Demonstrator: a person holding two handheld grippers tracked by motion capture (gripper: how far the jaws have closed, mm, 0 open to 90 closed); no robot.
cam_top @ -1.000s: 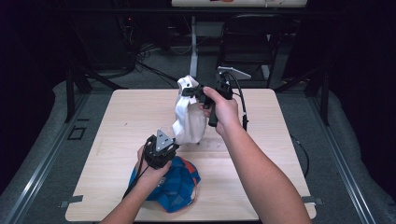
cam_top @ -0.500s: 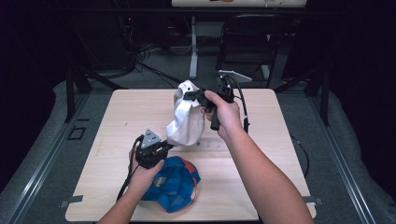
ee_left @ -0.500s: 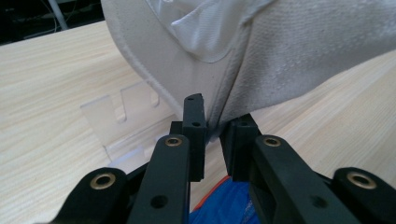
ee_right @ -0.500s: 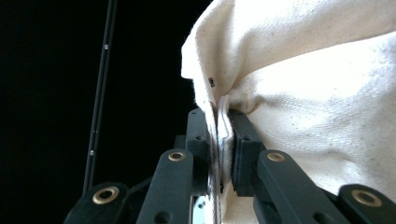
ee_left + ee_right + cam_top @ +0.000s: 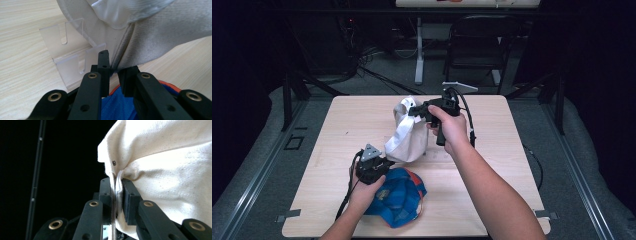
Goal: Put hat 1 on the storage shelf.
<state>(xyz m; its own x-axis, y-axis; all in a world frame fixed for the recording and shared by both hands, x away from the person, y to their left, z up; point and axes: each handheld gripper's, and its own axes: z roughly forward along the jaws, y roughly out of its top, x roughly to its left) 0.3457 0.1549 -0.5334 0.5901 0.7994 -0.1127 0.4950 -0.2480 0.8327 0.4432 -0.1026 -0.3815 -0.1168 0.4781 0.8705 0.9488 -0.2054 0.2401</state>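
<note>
While you look down on the wooden table from above, your left gripper sits low at the left, over a blue and orange cap lying flat near your edge of the table. In the left gripper view its jaws stand a narrow gap apart, with nothing between them; they point at the lower edge of a white cap, just short of it. Beside that edge stands a clear plastic stand with slots cut in it, resting on the table.

Moving right, the white cap hangs in the middle of the table, its lower part resting on the wood. Your right gripper holds it up by its top edge; in the right gripper view the jaws are closed tight on a fold of the cloth.

The white cap looks light and soft: it sags and creases under its own weight, so it will likely flop if held at one point. A stitched seam or rim looks like the firmest place to take hold with the free gripper.
</note>
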